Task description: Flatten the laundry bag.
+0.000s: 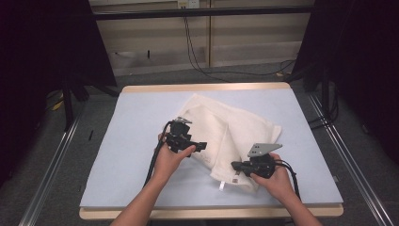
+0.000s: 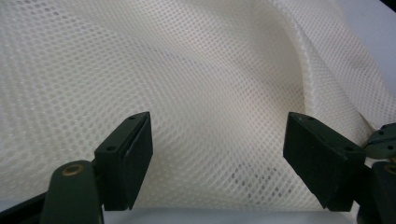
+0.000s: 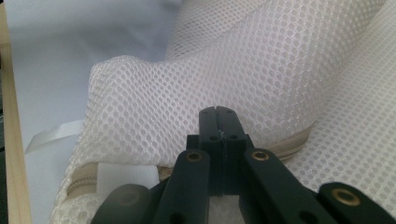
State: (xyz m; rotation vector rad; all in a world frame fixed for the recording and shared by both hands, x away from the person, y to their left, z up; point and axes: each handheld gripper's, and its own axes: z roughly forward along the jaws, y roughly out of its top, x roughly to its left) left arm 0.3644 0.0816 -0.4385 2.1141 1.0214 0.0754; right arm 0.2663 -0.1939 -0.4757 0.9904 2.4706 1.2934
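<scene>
1. Nearest to us in the high view, two bare forearms come in from the bottom edge, each hand holding a black two-jaw gripper over the table (image 1: 141, 141), a wooden top covered by a pale blue-grey sheet.
2. Our right gripper (image 1: 234, 165) sits near the front edge of the table, a grey three-cornered plate on top of it. Its jaws are pressed together, and in the right gripper view (image 3: 219, 122) they meet at the beige zipper seam (image 3: 294, 142) of the cream-white mesh fabric bag (image 1: 226, 132). We cannot tell whether a fold of mesh is caught between them.
3. A white ribbon tab (image 3: 53, 135) sticks out from the bag's near corner onto the sheet, and a plain white label (image 3: 126, 175) lies beside the zipper.
4. Our left gripper (image 1: 203, 146) is farther in, at the bag's left side. In the left gripper view (image 2: 217, 161) its jaws stand spread wide apart just above the mesh, with nothing pinched between them.
5. The bag lies crumpled across the middle of the table, reaching from the near right corner toward the far centre.
6. Beyond the table we see grey floor with black cables (image 1: 197, 56) along a pale wall.
</scene>
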